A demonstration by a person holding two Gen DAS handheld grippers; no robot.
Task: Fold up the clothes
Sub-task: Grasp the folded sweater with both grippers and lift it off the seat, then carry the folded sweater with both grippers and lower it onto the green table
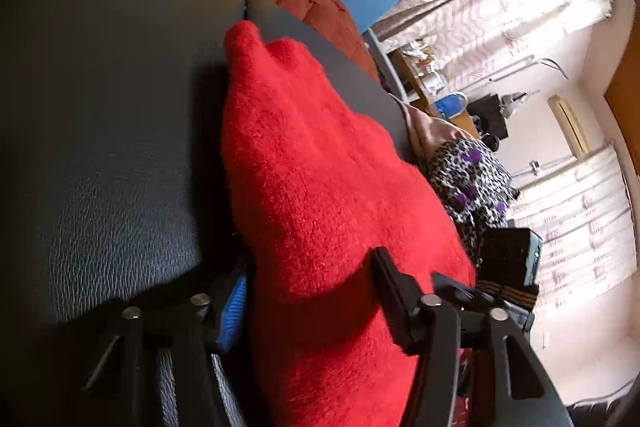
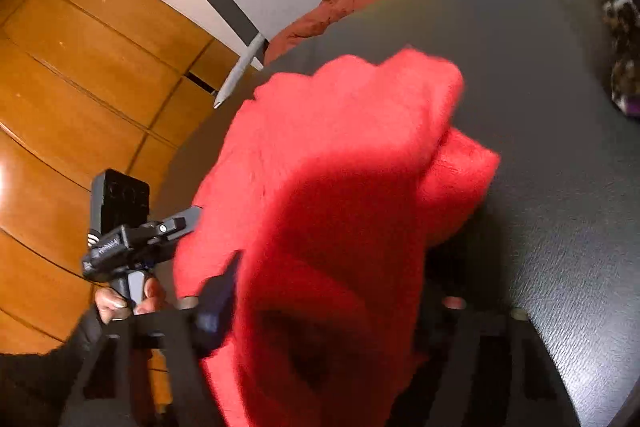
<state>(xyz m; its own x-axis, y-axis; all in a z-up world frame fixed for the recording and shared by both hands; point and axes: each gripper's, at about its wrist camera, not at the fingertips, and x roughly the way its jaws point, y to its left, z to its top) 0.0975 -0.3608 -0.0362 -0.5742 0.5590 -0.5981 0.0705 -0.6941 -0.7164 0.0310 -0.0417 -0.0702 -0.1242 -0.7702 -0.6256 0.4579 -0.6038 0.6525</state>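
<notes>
I hold a fuzzy red sweater point(image 1: 320, 187) bunched over a dark leather seat point(image 1: 100, 107). My left tongs point(image 1: 312, 291) and right tongs point(image 2: 332, 291) both straddle thick folds; whether they clench, I cannot tell. Likely mid-fold; next, lay it flat. No containers visible.

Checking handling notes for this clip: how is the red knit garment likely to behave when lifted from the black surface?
The red knit garment probably goes floppy: it already bunches in soft folds. Its fuzzy surface should grip rather than slip on the black leather-like surface. It looks thick, so likely bulky yet light.
</notes>
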